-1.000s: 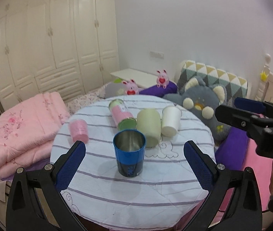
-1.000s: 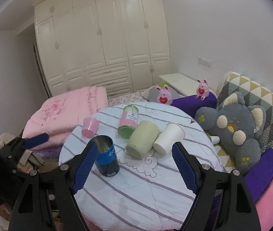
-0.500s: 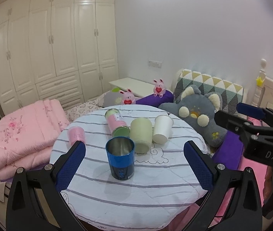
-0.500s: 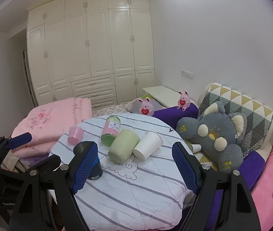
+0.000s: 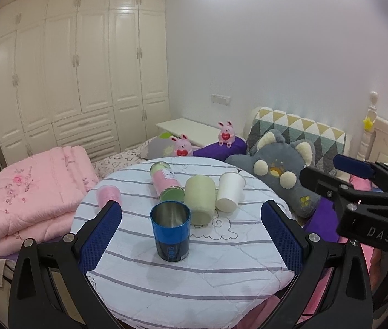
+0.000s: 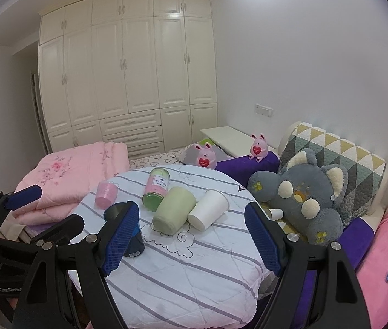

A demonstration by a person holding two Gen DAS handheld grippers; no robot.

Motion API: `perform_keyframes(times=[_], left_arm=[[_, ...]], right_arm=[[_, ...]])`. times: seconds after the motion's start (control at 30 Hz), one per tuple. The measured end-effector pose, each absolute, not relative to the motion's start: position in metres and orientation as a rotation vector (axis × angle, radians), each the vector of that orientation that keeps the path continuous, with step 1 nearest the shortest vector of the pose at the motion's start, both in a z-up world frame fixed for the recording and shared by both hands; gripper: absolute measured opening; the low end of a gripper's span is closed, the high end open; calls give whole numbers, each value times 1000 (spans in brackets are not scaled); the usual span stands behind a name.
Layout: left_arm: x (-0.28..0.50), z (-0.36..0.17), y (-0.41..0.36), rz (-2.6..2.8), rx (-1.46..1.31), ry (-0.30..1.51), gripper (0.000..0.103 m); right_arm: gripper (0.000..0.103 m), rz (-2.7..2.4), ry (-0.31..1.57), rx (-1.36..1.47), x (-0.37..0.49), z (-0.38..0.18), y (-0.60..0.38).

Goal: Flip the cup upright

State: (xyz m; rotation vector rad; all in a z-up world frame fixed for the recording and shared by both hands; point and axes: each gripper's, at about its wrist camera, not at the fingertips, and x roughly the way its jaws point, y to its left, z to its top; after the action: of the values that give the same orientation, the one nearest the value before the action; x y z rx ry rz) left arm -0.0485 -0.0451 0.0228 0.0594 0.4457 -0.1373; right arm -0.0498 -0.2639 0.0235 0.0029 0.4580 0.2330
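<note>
A blue metal cup (image 5: 170, 234) stands upright, mouth up, on the round striped table (image 5: 221, 268). Behind it lie on their sides a pale green cup (image 5: 199, 198), a white paper cup (image 5: 229, 191) and a pink-and-green canister (image 5: 166, 182). A small pink cup (image 5: 108, 196) sits at the table's left. My left gripper (image 5: 191, 235) is open and empty, back from the blue cup. My right gripper (image 6: 191, 235) is open and empty above the table; its left finger (image 6: 120, 241) hides part of the blue cup (image 6: 132, 242). The green cup (image 6: 174, 209) and white cup (image 6: 209, 209) lie ahead of it.
A folded pink quilt (image 5: 29, 189) lies left of the table. A grey plush cat (image 6: 300, 200), purple cushions and a patterned pillow (image 6: 339, 153) sit to the right. Two pink bunny toys (image 6: 206, 159) are behind. White wardrobes (image 6: 128, 68) fill the back wall.
Both grippers have pulled back and up from the table, so the cups look smaller and more of the room shows. The blue cup stays upright where it stood.
</note>
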Motion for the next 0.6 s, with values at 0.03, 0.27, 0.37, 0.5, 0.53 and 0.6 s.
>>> perform_keyframes(times=[0.03, 0.27, 0.37, 0.5, 0.53, 0.6], left_arm=[[-49, 23, -45, -136, 63, 441, 103], [-48, 23, -46, -154, 59, 424, 103], [-47, 23, -46, -155, 59, 417, 103], [-46, 23, -45, -159, 53, 411, 103], [-46, 23, -45, -158, 53, 411, 103], [-44, 22, -45, -155, 53, 410, 103]], right_arm=[[81, 235, 459, 2, -49, 23, -264], [81, 224, 447, -16, -48, 23, -261], [81, 220, 440, -20, -47, 23, -261], [81, 218, 436, -22, -45, 21, -260], [81, 219, 437, -23, -45, 21, -259], [81, 218, 434, -24, -44, 20, -260]])
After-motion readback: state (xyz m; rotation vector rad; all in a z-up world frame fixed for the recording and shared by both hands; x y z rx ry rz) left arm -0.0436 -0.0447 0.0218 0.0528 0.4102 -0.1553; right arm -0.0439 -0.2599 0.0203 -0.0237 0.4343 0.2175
